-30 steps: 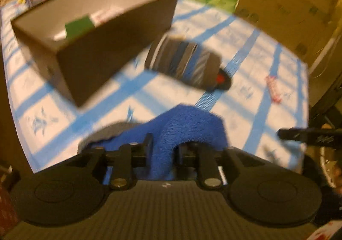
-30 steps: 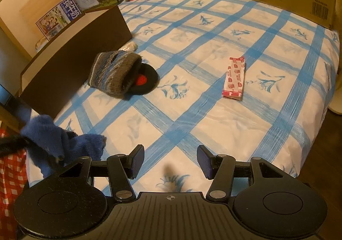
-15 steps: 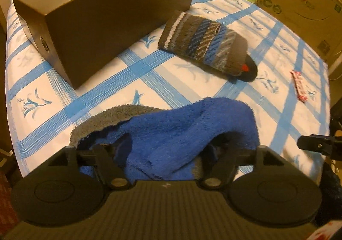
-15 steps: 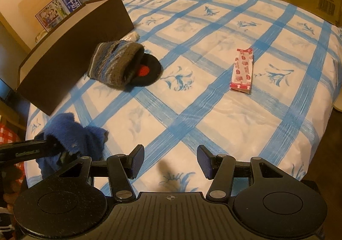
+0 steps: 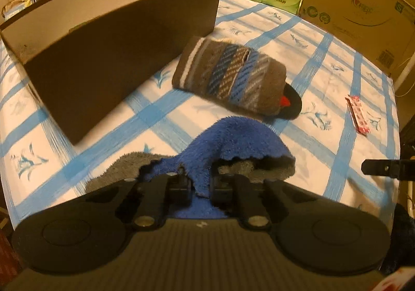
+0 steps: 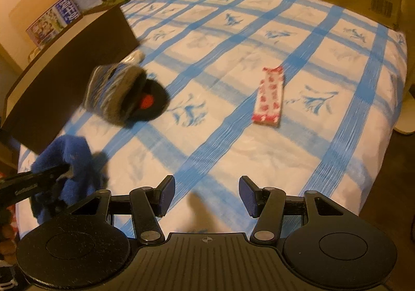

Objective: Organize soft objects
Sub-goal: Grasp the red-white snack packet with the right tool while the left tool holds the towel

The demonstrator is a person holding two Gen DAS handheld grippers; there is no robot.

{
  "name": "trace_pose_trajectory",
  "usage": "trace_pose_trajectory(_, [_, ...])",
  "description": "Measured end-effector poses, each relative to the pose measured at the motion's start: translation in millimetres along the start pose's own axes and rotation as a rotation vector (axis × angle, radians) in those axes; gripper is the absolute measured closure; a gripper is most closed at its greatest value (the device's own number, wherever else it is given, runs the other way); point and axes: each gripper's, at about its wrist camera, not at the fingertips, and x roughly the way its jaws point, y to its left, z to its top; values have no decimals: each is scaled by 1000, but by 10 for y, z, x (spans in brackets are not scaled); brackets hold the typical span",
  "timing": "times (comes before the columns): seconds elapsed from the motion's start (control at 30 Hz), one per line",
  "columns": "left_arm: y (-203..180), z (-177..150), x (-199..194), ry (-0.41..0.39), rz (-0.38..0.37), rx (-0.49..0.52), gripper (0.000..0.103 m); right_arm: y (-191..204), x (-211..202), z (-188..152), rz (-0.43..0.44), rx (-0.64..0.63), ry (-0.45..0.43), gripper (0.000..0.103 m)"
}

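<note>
1. Left gripper [image 5: 201, 186] fingers are pinching a fluffy blue-and-grey terry cloth [image 5: 241, 140] w/ its lower part hidden behind the gripper body, at the near table edge.
2. Right gripper [image 6: 206, 193] fingers are standing half apart, nothing btwn.
3. Striped knit slipper [image 5: 230, 74] is lying beside a dark rectangular box [image 5: 116, 57].

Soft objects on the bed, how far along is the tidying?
Early. Nothing visibly sits in the dark brown box. In hand: the left gripper is shut on the fuzzy blue cloth. Left: the striped knit item. The right gripper is open, empty.
</note>
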Motion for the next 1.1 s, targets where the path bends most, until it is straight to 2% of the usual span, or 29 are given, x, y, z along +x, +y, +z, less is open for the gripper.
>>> trace_pose_trajectory(0.3, [-16,360,-161,-102,29,5,95,-235,18,262,-54,3,-96,48])
trace_pose_trajectory(0.53, [-60,686,-237,-185,49,20,95,-366,181,426,-94,-10,-140,48])
trace_pose_trajectory(0.83, [-147,771,-87,-170,65,30,95,-446,467,544,-152,-5,-151,49])
trace_pose_trajectory(0.87, [-152,775,-69,-167,65,31,95,-442,495,540,-161,-13,-149,50])
trace_pose_trajectory(1.0, [-162,777,-28,-155,69,35,95,-392,549,495,-209,-69,-148,68])
trace_pose_trajectory(1.1, [-174,779,-28,-154,68,36,95,-386,528,466,-207,-91,-148,72])
